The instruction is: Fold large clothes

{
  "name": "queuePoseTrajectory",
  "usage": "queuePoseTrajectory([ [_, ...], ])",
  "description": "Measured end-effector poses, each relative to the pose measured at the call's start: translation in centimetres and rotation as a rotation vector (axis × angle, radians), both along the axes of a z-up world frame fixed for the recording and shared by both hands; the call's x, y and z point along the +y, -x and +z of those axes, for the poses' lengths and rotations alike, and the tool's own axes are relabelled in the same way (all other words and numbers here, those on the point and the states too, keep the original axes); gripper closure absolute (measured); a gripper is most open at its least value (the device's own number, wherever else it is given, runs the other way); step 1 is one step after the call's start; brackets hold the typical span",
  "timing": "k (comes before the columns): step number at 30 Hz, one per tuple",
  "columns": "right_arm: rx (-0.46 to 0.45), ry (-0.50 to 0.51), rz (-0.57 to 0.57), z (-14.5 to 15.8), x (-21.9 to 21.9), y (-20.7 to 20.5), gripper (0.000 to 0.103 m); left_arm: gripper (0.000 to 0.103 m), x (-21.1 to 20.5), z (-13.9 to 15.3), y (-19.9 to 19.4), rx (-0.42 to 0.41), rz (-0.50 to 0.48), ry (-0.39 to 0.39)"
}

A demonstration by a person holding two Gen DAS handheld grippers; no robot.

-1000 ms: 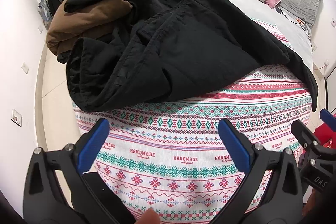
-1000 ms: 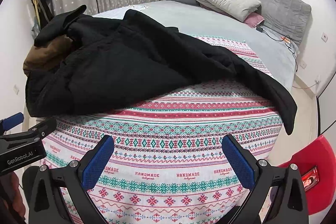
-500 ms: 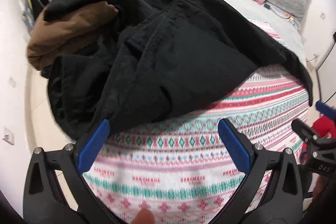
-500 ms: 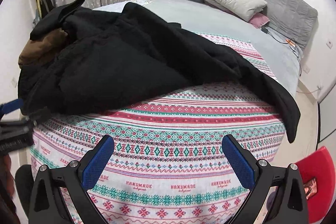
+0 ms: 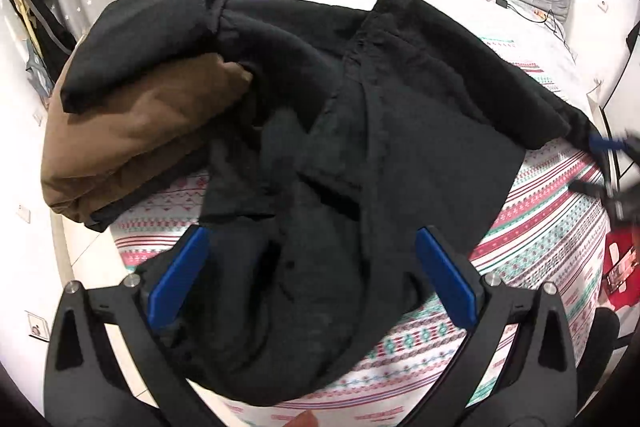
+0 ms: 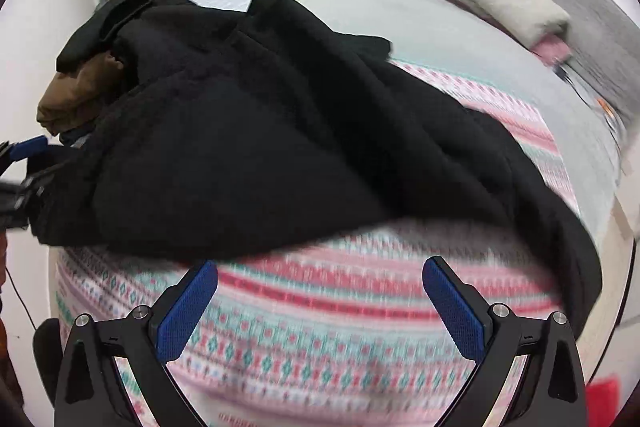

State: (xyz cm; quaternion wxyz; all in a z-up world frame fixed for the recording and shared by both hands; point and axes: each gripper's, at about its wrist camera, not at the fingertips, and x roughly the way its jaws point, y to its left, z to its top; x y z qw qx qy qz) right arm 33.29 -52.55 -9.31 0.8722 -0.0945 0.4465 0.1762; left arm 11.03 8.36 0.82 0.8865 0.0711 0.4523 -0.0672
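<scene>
Left wrist view first: left gripper (image 5: pixel 316 277) spread wide, blue pads either side of a bunched-up fold of the black garment (image 5: pixel 360 131), nothing pinched yet. Loads of black cloth heaped right between and just ahead of the fingers, spilling toward the near edge of the patterned blanket (image 5: pixel 536 227). Up and to the left of the gripper, a brown garment (image 5: pixel 132 131) tucked under a black flap. Way off to the right, the right gripper (image 5: pixel 608 163) hanging near the far sleeve end, too smeared to tell much.

Right wrist view: right gripper (image 6: pixel 320 303) also spread open, holding nothing, only striped blanket (image 6: pixel 320 307) between the pads. Black garment (image 6: pixel 260 147) just ahead and stretching off to both sides, one long sleeve trailing down past the right finger over the bed edge. Left gripper (image 6: pixel 24 155) poking in at far left, right up against the cloth. Whole frame a bit blurry.

Looks like the very start, honestly: reaching in for a first grab, no folding done so far. Next up, probably closing the left pads on an edge rather than a thick wad, getting the right one onto the sleeve or hem, then spreading the thing flat. Worth watching for snagging the brown one along with it.
</scene>
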Motion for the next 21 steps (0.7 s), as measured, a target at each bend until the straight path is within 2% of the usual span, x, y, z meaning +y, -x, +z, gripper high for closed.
queuePoseTrajectory([
  [5,0.0,0.034,0.061,0.9,2.0,-6.9,0.0,0.0,2.0,0.1,-0.3,0.034,-0.016,0.02],
  [10,0.01,-0.018,0.088,1.2,4.5,-14.4,0.0,0.0,3.5,0.3,-0.6,0.054,-0.011,0.071],
  [12,0.024,-0.028,0.092,0.8,5.6,-17.2,0.001,0.0,4.1,0.3,-0.7,0.059,0.003,0.068],
  [13,0.037,-0.034,0.087,0.5,6.1,-18.4,0.006,0.0,4.3,0.3,-0.7,0.058,0.009,0.063],
  [15,0.078,-0.067,0.083,-0.2,6.7,-20.5,0.021,0.0,5.0,0.4,-0.5,0.057,0.023,0.051],
  [16,0.104,-0.084,0.084,-0.5,6.9,-21.1,0.043,0.0,5.3,0.4,-0.5,0.058,0.026,0.05],
  [17,0.129,-0.101,0.086,-0.8,7.0,-21.6,0.069,0.0,5.7,0.4,-0.4,0.062,0.032,0.049],
  [19,0.169,-0.144,0.093,-1.1,6.5,-21.7,0.089,0.0,6.1,0.5,-0.1,0.065,0.038,0.048],
  [21,0.155,-0.179,0.131,-0.6,5.8,-20.1,0.093,0.0,6.7,0.7,0.2,0.067,0.046,0.04],
])
